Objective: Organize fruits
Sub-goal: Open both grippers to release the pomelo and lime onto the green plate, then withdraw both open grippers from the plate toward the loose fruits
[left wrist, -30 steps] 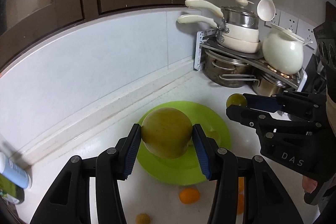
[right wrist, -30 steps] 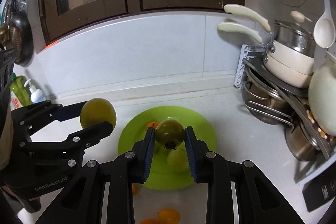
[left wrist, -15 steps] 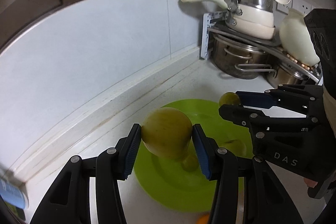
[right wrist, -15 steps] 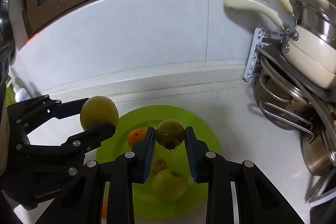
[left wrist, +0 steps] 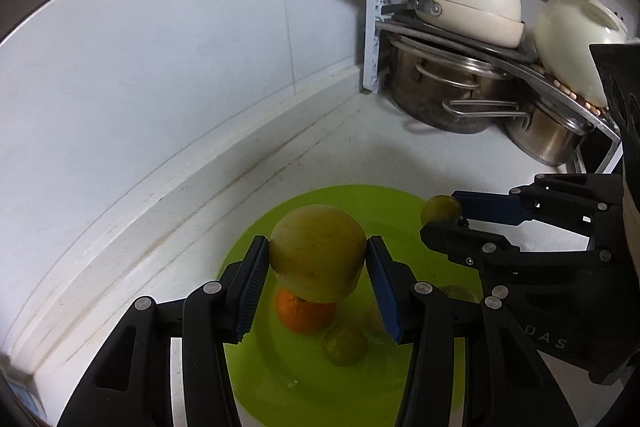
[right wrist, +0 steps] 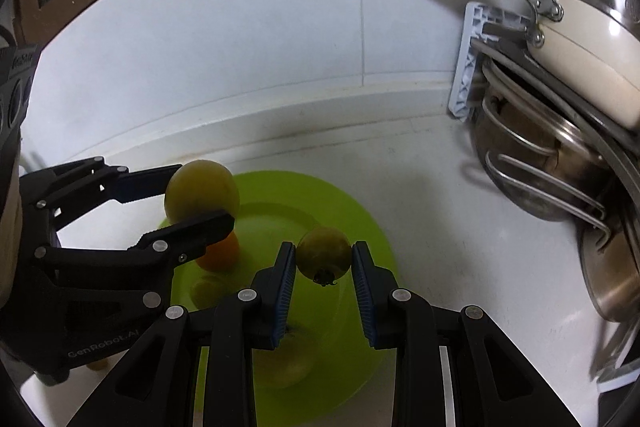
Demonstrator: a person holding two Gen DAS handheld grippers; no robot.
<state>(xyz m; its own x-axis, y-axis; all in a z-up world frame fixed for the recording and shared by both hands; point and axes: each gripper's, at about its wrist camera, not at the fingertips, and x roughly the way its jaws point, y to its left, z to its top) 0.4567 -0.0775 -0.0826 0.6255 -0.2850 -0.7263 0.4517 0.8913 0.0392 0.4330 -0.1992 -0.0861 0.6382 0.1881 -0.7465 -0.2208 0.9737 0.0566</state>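
Large yellow-green fruit (left wrist: 318, 253), pinched between the blue pads of the left gripper (left wrist: 318, 279), hangs over the near-left part of the lime-green plate (left wrist: 384, 197), directly above an orange (left wrist: 302, 313). Small green fruit (right wrist: 324, 253), stem end down, is clamped between the narrowly set pads of the right gripper (right wrist: 324, 267) over the plate's middle. Smaller green fruits (left wrist: 345, 345) lie on the plate below, blurred; their number is uncertain. Risks: released here, the large fruit would likely land on the orange, roll and knock fruit over the low rim onto the counter (left wrist: 340, 147). The two grippers work near each other and could collide. Round skins may slip in a two-point grip.
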